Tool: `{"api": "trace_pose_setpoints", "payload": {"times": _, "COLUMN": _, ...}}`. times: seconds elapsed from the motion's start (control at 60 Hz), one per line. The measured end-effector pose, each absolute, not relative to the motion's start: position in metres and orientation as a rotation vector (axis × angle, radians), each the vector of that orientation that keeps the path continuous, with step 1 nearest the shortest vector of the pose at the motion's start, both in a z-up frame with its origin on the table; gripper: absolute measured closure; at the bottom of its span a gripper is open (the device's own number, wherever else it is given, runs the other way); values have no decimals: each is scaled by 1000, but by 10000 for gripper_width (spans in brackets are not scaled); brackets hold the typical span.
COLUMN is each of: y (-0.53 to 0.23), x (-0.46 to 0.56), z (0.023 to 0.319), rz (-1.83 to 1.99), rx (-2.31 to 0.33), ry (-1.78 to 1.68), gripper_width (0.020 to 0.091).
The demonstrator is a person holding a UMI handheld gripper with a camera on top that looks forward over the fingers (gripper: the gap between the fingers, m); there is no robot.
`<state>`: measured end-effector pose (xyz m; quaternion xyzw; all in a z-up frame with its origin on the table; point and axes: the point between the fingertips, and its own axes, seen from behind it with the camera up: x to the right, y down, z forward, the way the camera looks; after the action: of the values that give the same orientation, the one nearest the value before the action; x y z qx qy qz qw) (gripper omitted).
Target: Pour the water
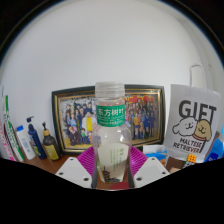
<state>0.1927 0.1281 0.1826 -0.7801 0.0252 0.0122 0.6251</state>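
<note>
One view is all I have, the one riding on my tool (112,170) and looking forward along its fingers. Between them stands a clear plastic bottle (111,135), upright, with a green and white label around its upper body and a white cap still on top. The magenta pads (137,160) show at either side of its lower body and seem to press against it, so I judge the tool to be pinching the bottle low down, under the label. Holding it there keeps the label and neck free and lets the body swing over when I tip it, which is what pouring water will ask of me. Whether the bottle's base rests on the desk or hangs clear I cannot tell, since the fingers hide it.

Beyond the tool, against the pale wall, a framed group photo (110,112) leans just behind the bottle. Off to the left of the tool stand several pump and squeeze bottles (30,138) in a row, well apart from my grip. To the right sits a white box (192,120) printed with "GIFT" and a cartoon dog.

No cup or glass to receive the water shows anywhere, and with the cap on, I judge pouring has not begun.
</note>
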Motion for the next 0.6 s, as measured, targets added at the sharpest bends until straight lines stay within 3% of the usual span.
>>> {"api": "trace_pose_setpoints", "payload": {"times": 0.15, "y": 132, "x": 215, "z": 125, "rz": -4, "rx": -1857, "ry": 51, "gripper_width": 690}}
{"api": "trace_pose_setpoints", "payload": {"times": 0.417, "y": 128, "x": 217, "z": 55, "rz": 9, "rx": -1939, "ry": 58, "gripper_width": 673}}
{"api": "trace_pose_setpoints", "payload": {"times": 0.483, "y": 125, "x": 217, "z": 58, "rz": 4, "rx": -1909, "ry": 56, "gripper_width": 650}}
{"api": "trace_pose_setpoints", "payload": {"times": 0.6, "y": 121, "x": 216, "z": 57, "rz": 9, "rx": -1911, "ry": 48, "gripper_width": 549}}
